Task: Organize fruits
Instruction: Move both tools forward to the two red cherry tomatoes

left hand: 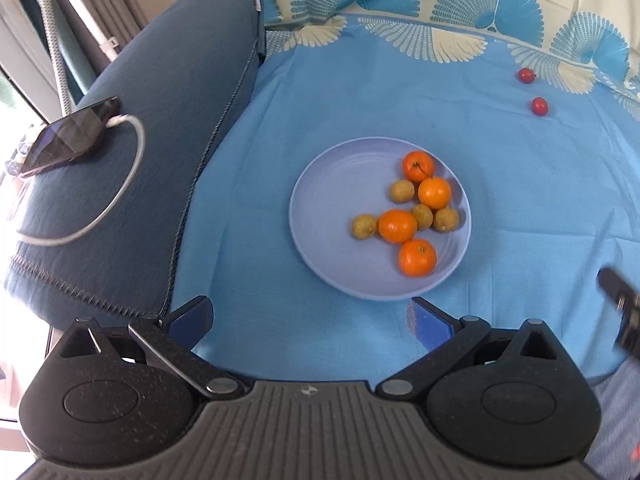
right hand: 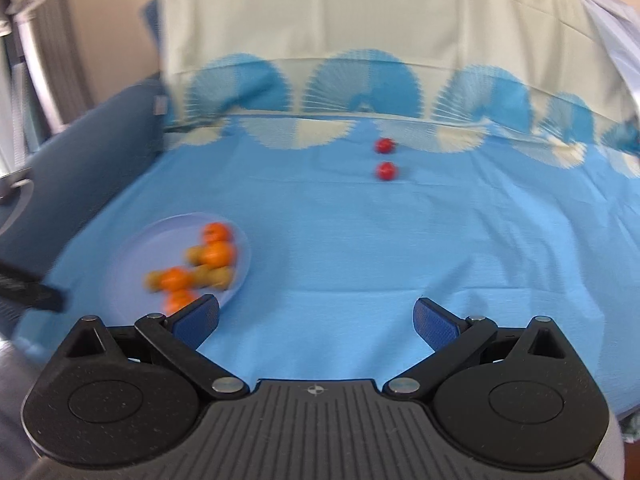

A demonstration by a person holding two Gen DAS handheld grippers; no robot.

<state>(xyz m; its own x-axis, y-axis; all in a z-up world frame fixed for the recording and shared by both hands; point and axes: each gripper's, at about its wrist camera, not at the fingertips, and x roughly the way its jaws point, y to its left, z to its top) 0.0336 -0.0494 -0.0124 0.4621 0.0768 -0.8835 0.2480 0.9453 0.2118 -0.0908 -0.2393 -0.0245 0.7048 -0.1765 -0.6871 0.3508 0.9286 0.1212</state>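
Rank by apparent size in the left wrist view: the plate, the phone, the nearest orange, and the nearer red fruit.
1. plate
2. phone
3. nearest orange
4. nearer red fruit, though it lies farther from the camera.

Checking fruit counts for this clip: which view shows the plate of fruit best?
The left wrist view: the plate sits centred and sharp, with four oranges and four small brownish fruits countable. The right wrist view shows it blurred at lower left, partly behind a finger of the right gripper.

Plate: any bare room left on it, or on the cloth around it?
Plate: its left half is bare; oranges and small brown fruits crowd the right. The blue cloth is open between the plate and two red fruits, and before both open grippers.
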